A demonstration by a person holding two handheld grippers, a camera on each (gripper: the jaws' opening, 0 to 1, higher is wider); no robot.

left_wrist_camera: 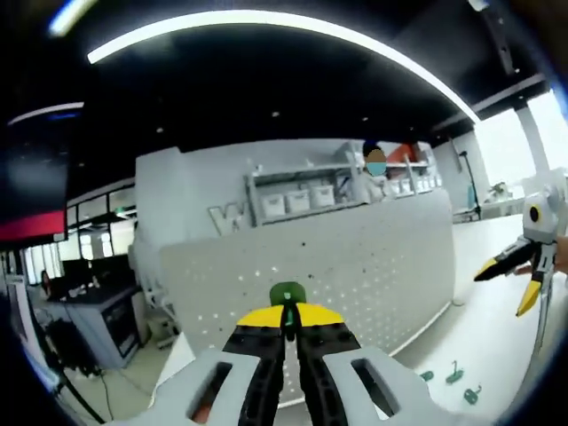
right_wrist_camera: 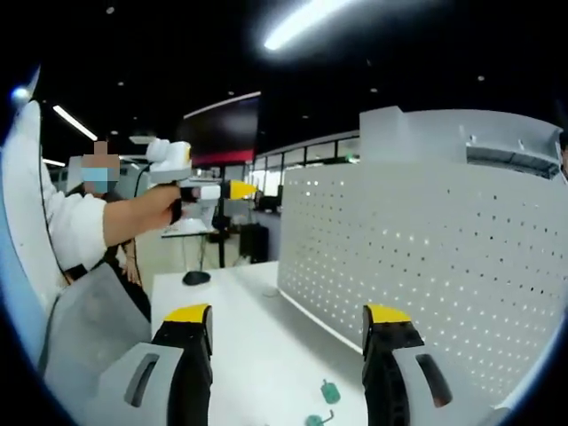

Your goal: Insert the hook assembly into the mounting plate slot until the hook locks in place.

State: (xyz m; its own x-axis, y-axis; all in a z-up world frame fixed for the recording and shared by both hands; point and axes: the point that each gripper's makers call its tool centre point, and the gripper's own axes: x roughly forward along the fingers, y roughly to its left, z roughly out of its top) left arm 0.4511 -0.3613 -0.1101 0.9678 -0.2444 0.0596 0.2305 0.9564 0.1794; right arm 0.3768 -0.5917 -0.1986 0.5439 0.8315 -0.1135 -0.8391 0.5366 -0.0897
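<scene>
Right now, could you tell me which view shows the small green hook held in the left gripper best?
The left gripper view: the small green hook sits pinched between the left gripper fingers, in front of the white perforated mounting plate. In the right gripper view, that gripper appears small and side-on, so the hook is too small to tell.

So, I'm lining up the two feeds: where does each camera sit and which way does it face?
Left gripper view: rides the left gripper, shut on a small green hook, facing the white perforated pegboard panel; right gripper enters at right.
Right gripper view: rides the open right gripper, facing the panel obliquely; the person's sleeved arm raises the left gripper.
Shared: panel, white table, loose green hooks.
</scene>
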